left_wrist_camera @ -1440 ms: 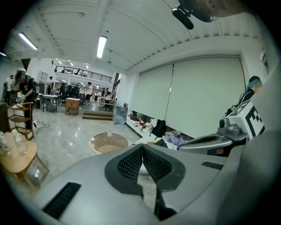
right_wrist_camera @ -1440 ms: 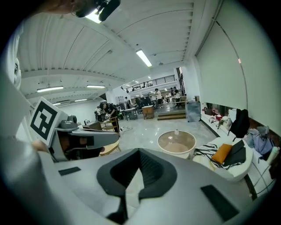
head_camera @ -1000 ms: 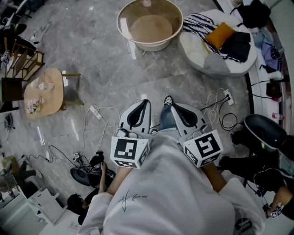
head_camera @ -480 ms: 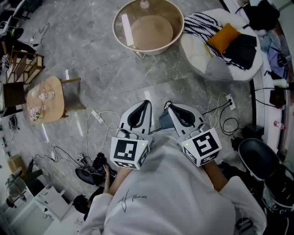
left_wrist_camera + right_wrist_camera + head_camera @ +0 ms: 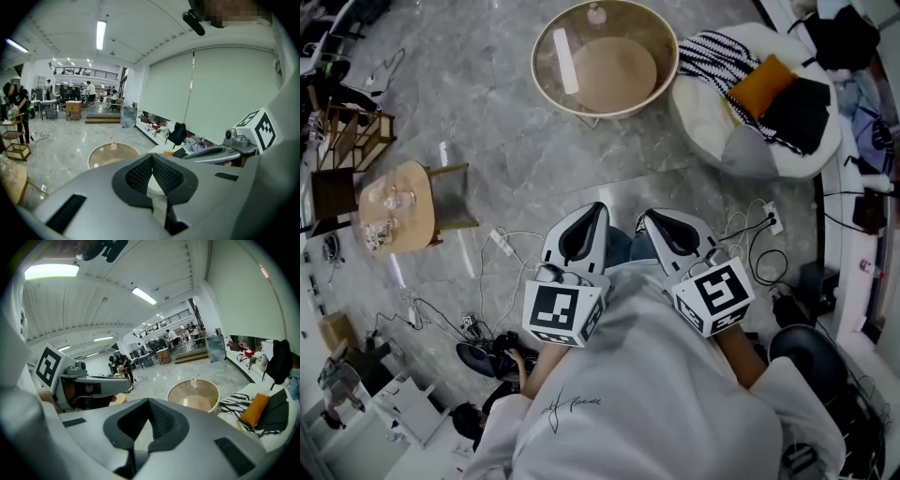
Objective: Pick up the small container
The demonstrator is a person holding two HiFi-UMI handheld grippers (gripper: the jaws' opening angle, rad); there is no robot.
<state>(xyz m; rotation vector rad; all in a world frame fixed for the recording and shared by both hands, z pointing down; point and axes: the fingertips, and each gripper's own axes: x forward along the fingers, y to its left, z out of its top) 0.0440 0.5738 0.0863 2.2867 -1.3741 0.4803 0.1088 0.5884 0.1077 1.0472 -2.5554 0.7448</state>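
Observation:
A small pale container stands at the far rim of a round glass-topped table, well ahead of both grippers. It shows as a small dot on that table in the left gripper view and in the right gripper view. My left gripper and right gripper are held side by side close to my body, over the grey marble floor. Both are shut with nothing between the jaws, whose tips meet in the left gripper view and the right gripper view.
A white beanbag with a striped cloth and an orange cushion lies right of the round table. A small wooden side table stands at left. Cables and a power strip trail over the floor; a black chair is at lower right.
The floor, cables and black chair have slid down the head view as I moved forward towards the round table. Both grippers stay shut, in the same pose by my body.

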